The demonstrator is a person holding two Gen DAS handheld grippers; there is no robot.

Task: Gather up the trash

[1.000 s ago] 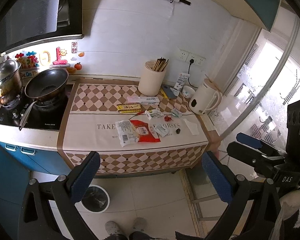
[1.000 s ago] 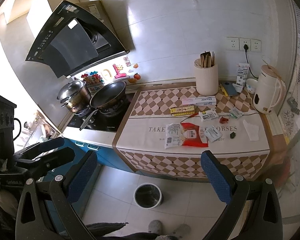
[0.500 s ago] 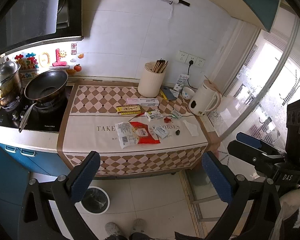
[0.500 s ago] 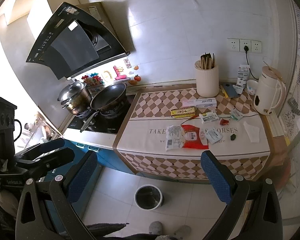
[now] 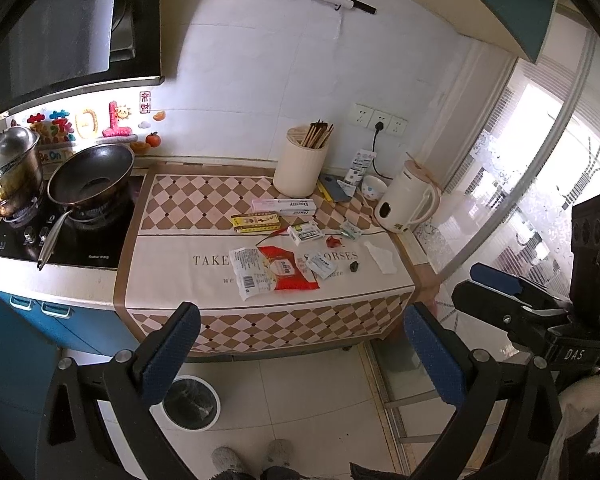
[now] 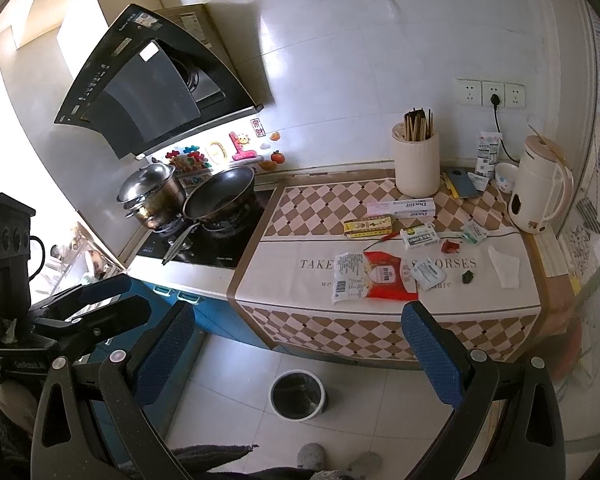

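Note:
Trash lies scattered on the checkered counter cloth (image 5: 204, 208): a red wrapper (image 5: 290, 270), a white printed packet (image 5: 249, 272), a yellow box (image 5: 256, 222), a long white box (image 5: 284, 206), small sachets (image 5: 321, 268) and a crumpled tissue (image 5: 382, 256). The same red wrapper (image 6: 386, 276) and white packet (image 6: 348, 278) show in the right wrist view. A round bin (image 5: 191, 402) with a black liner stands on the floor below the counter, seen again as the bin (image 6: 298, 394). My left gripper (image 5: 300, 360) and right gripper (image 6: 292, 356) hang open, well back from the counter, holding nothing.
A wok (image 5: 90, 174) and a steel pot (image 5: 8, 172) sit on the stove at left. A chopstick holder (image 5: 300, 168) and a white kettle (image 5: 406, 206) stand at the counter's back and right. A person's slippers (image 5: 252, 456) show on the tiled floor.
Both views have pulled back slightly and risen, so the counter looks a little smaller and farther. Nothing on the counter has moved and both grippers stay open.

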